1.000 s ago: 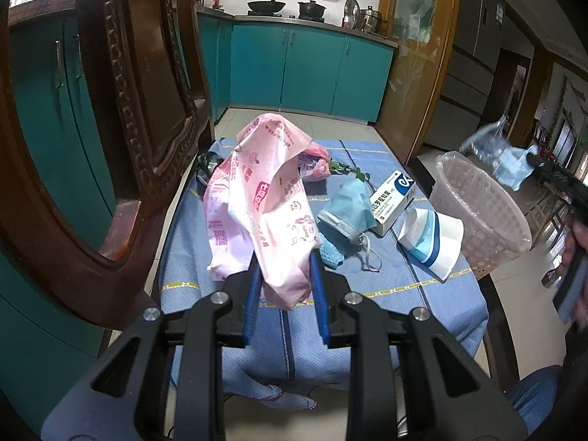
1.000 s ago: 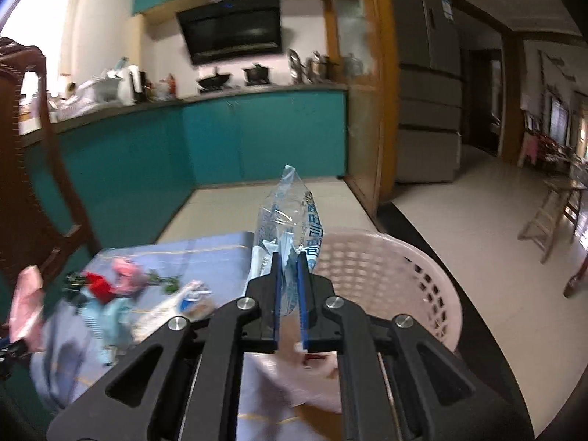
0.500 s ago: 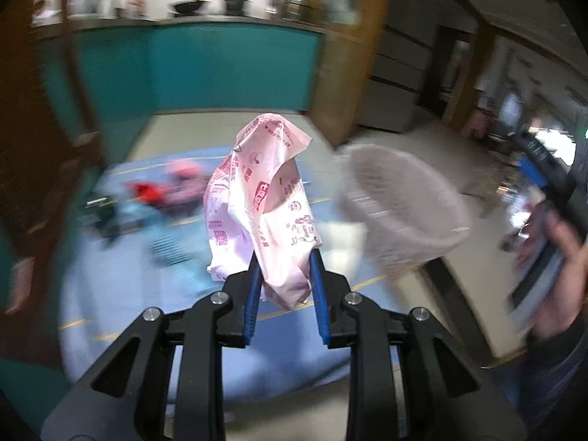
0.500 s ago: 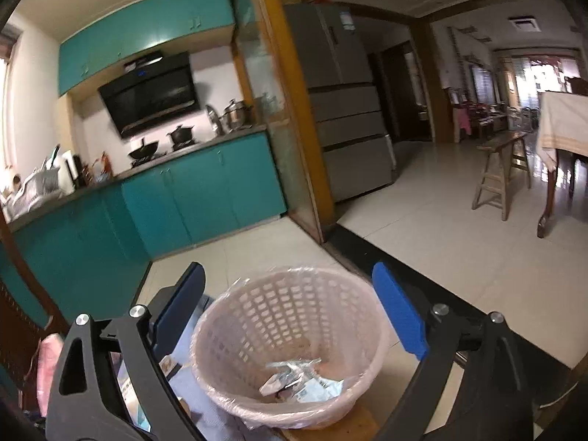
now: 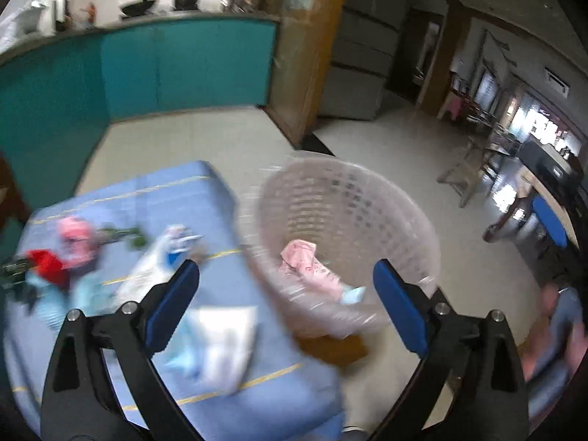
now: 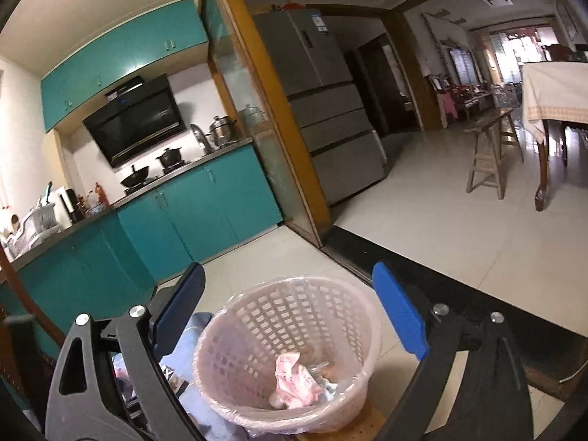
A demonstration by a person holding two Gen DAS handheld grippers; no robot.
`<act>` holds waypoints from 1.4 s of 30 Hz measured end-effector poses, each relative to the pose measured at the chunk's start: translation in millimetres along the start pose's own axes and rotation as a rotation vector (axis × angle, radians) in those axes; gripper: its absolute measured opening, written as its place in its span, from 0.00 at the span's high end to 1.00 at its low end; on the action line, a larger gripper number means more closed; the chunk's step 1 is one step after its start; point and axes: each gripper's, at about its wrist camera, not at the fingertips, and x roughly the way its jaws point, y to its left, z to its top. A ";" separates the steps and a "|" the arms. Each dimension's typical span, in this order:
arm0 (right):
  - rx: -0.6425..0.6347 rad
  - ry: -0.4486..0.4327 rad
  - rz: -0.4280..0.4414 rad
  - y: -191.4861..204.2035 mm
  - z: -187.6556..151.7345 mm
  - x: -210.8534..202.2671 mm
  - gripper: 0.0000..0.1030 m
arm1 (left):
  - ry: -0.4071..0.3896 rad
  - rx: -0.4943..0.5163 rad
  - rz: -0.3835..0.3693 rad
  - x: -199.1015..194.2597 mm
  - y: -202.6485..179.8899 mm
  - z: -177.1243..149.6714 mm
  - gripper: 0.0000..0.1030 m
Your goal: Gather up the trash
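Now the left hand-held gripper [image 5: 286, 286] is hanging over the near rim of the pale pink basket [image 5: 411, 217], its blue pads standing wide apart with nothing between them; its jaws have just been opening, and the pink plastic bag [image 5: 307, 266] is lying crumpled inside the basket, free of the pads. The right hand-held gripper [image 6: 288, 307] is likewise gaping wide and gripping nothing, pointing across the same basket [image 6: 257, 316], whose clear liner is showing at the rim. From the right wrist view the pink bag [image 6: 294, 386] is resting on the basket floor beside a scrap of clear wrapper, too small to make out well. Left of the basket, the counter with the blue cloth [image 5: 205, 198] is carrying the remaining litter, all of it blurred: a red and pink bundle [image 5: 62, 250], a white and pale blue wrapper [image 5: 161, 253], and a white paper piece [image 5: 224, 341] nearest the camera. Behind, teal cabinets [image 6: 205, 213] are running along the kitchen wall.
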 end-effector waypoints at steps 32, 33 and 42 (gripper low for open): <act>-0.437 0.365 0.401 184.6 -139.0 -49.0 0.11 | -0.035 -0.211 0.308 -114.5 156.5 -123.9 0.04; -0.442 0.366 0.405 185.8 -139.5 -49.3 0.11 | -0.034 -0.210 0.308 -114.3 156.2 -123.6 0.04; -0.442 0.366 0.411 185.0 -138.7 -50.6 0.11 | -0.023 -0.206 0.308 -110.1 156.0 -123.8 0.04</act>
